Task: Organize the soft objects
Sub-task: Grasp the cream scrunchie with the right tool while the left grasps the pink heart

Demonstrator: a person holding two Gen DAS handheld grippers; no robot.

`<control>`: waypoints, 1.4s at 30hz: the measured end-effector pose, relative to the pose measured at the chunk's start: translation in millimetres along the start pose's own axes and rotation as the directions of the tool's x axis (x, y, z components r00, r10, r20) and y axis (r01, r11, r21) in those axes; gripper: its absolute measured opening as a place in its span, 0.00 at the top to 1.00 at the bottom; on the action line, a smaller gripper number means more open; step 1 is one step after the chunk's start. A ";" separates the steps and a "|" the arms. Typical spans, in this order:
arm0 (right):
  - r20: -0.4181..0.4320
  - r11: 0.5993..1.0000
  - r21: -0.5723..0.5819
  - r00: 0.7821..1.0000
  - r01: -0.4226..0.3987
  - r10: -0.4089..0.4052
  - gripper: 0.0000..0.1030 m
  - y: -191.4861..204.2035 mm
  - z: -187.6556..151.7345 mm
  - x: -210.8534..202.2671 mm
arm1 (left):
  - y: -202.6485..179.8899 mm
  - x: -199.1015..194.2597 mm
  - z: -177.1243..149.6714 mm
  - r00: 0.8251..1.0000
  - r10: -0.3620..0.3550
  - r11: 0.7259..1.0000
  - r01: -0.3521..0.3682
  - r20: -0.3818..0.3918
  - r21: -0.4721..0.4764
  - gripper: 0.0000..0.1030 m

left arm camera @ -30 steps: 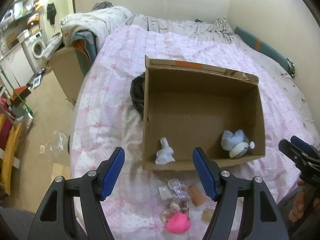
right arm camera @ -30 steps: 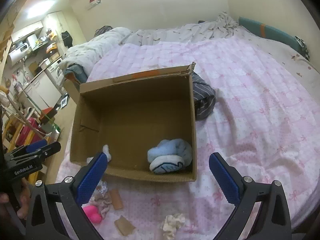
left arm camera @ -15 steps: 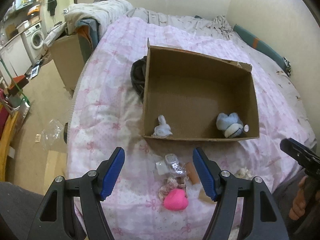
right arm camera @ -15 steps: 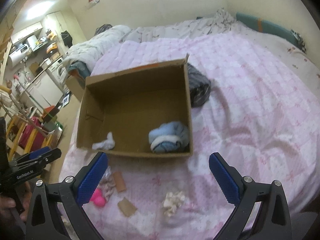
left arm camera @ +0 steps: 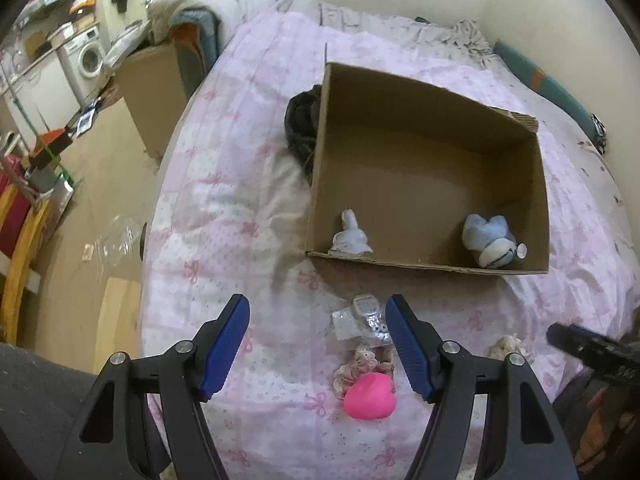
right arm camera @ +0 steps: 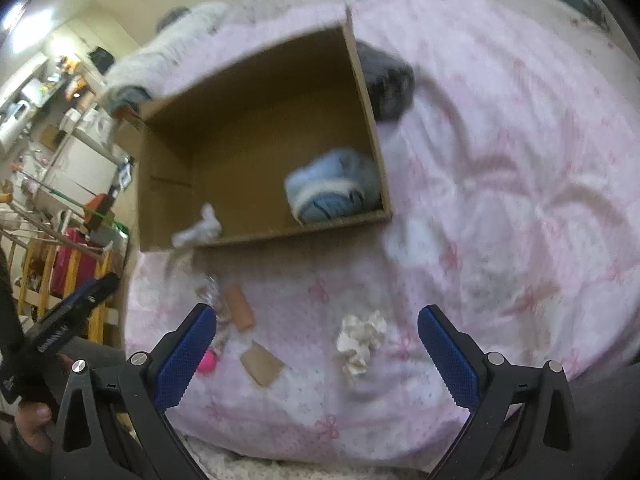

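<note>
An open cardboard box (left arm camera: 536,184) (right arm camera: 168,184) lies on the pink bed. Inside it sit a small white plush (left arm camera: 350,236) (right arm camera: 202,228) and a blue plush (left arm camera: 490,238) (right arm camera: 332,188). In front of the box lie a pink heart-shaped toy (left arm camera: 370,398) (right arm camera: 207,362), a frilly scrunchie (left arm camera: 362,362), clear packets (left arm camera: 362,316) and a cream scrunchie (left arm camera: 510,348) (right arm camera: 360,338). My left gripper (left arm camera: 318,340) is open and empty above the heart toy's left side. My right gripper (right arm camera: 316,352) is open and empty, over the cream scrunchie.
A dark folded garment (left arm camera: 302,124) (right arm camera: 386,84) lies behind the box. Two brown cardboard bits (right arm camera: 239,306) (right arm camera: 262,364) lie near the scrunchie. The bed's left edge drops to the floor, with another box (left arm camera: 154,92) and a washing machine (left arm camera: 86,60) beyond.
Both grippers have pulled back and lowered toward the loose items at the bed's near edge. The box now sits farther away. Both stay open.
</note>
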State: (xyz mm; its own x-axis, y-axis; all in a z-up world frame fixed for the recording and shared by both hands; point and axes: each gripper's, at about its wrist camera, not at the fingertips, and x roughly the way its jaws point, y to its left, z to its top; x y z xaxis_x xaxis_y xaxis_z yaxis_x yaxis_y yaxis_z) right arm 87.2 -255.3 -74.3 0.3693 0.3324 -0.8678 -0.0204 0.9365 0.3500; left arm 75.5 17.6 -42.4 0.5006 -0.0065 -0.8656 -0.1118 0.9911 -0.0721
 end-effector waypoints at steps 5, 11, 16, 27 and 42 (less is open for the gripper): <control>-0.101 0.999 0.050 0.995 0.012 -0.007 0.04 -10.6 0.4 27.7 | 1.6 8.0 -0.7 0.999 -0.006 1.000 0.005 -0.035 -0.017 0.34; -0.218 0.989 0.144 0.976 0.039 -0.006 0.23 -27.0 -3.4 60.8 | 2.7 9.7 -0.1 0.999 -0.013 1.000 0.012 -0.038 -0.026 0.34; -0.282 0.991 0.124 0.960 0.043 -0.007 0.69 -22.1 -7.9 86.0 | 1.3 14.8 0.5 0.999 -0.016 1.000 0.015 -0.051 -0.027 0.34; -0.116 0.979 0.118 0.977 -0.167 0.181 0.84 -7.5 -3.3 46.8 | 10.7 30.0 -3.1 0.992 -0.030 0.996 0.019 -0.119 -0.090 0.34; -0.076 0.979 0.094 0.980 -0.178 0.185 0.84 2.2 -1.9 34.1 | -34.5 72.3 -43.9 0.912 -0.100 0.990 0.131 -0.398 0.050 0.58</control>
State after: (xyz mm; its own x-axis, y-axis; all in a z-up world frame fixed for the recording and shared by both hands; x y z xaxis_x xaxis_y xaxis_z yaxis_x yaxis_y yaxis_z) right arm 98.0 -241.7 -103.8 0.2878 0.5078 -0.8120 0.0019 0.8476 0.5307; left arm 77.8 -22.8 -124.2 0.1257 -0.1584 -0.9794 -0.0025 0.9871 -0.1599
